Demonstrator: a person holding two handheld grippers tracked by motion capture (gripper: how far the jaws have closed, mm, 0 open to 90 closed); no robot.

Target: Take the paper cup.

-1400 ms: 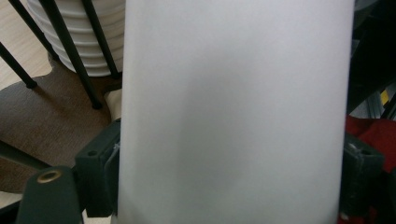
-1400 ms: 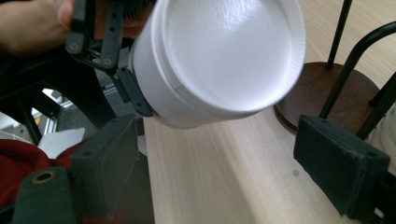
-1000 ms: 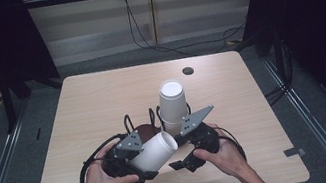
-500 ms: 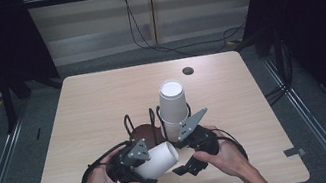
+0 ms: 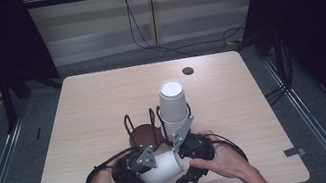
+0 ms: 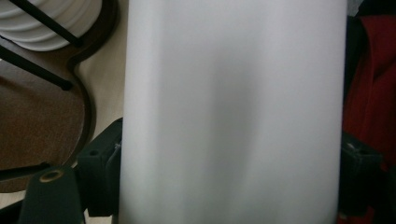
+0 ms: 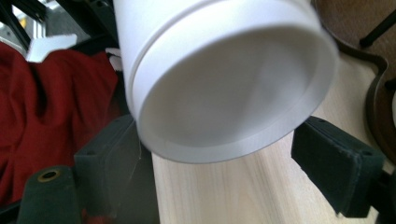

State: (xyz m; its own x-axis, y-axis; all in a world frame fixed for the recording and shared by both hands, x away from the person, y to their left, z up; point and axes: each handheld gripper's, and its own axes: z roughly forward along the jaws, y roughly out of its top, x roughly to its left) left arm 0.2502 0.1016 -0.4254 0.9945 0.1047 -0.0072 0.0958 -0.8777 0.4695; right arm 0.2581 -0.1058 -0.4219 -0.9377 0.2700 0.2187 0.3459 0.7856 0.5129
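A white paper cup (image 5: pixel 162 169) lies on its side just above the table's front edge, between my two grippers. My left gripper (image 5: pixel 151 175) is shut on its wall; in the left gripper view the cup (image 6: pixel 229 112) sits between both black jaws. My right gripper (image 5: pixel 183 166) faces the cup's closed bottom (image 7: pixel 229 88), and its jaws stand open on either side, the right one clear of the cup. Behind them a stack of upside-down white cups (image 5: pixel 173 105) stands in a black wire holder with a brown base (image 5: pixel 141 135).
The light wooden table (image 5: pixel 93 109) has a dark round hole (image 5: pixel 188 71) near its far edge. The holder's second wire ring (image 5: pixel 131 123) holds no cups. A red garment (image 7: pixel 42 107) hangs close behind the grippers. Dark floor and metal rails flank the table.
The cup in my left gripper has come down and toward the front edge, turning from tilted to nearly level. My right gripper has closed in on its bottom end.
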